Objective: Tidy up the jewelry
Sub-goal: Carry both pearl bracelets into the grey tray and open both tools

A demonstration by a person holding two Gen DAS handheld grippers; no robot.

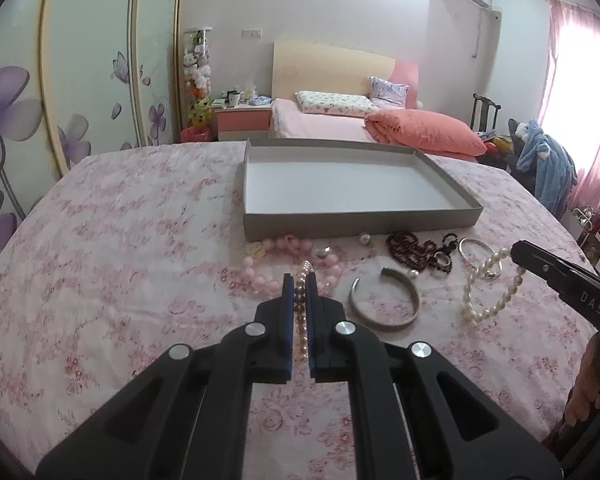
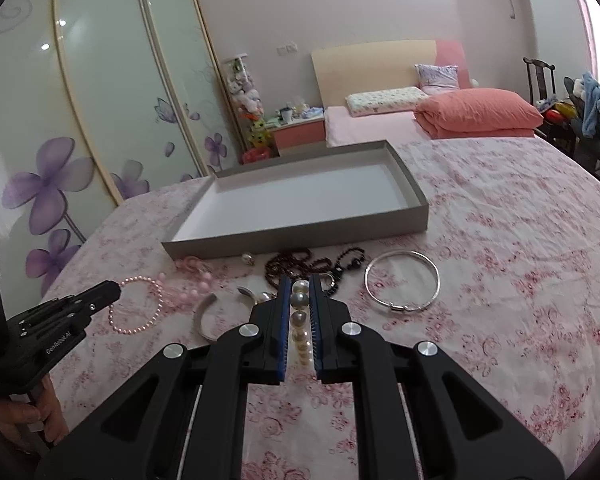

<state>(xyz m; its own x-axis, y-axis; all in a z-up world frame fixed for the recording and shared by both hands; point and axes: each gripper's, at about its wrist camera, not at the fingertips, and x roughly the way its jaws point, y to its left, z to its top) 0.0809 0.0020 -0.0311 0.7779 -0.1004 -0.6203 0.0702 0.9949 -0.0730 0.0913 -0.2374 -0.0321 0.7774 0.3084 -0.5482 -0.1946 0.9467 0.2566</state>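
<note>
Your left gripper (image 1: pixel 299 282) clamps the small pink pearl bracelet (image 2: pixel 138 306), your right gripper (image 2: pixel 300 284) the white pearl strand (image 1: pixel 490 286): both limp, light, slippery, so keep pinching across beads.

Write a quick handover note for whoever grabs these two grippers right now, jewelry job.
Left gripper: shut on a small pink bead bracelet, lifted.
Right gripper: shut on a white pearl bracelet, lifted.
Grey tray: on the floral cloth, nothing in it yet.
Still on the cloth before the tray: chunky pink beads, dark bead strand, open silver cuff, silver bangle, small pieces.
Left: put both bracelets in the tray, then the rest.
</note>
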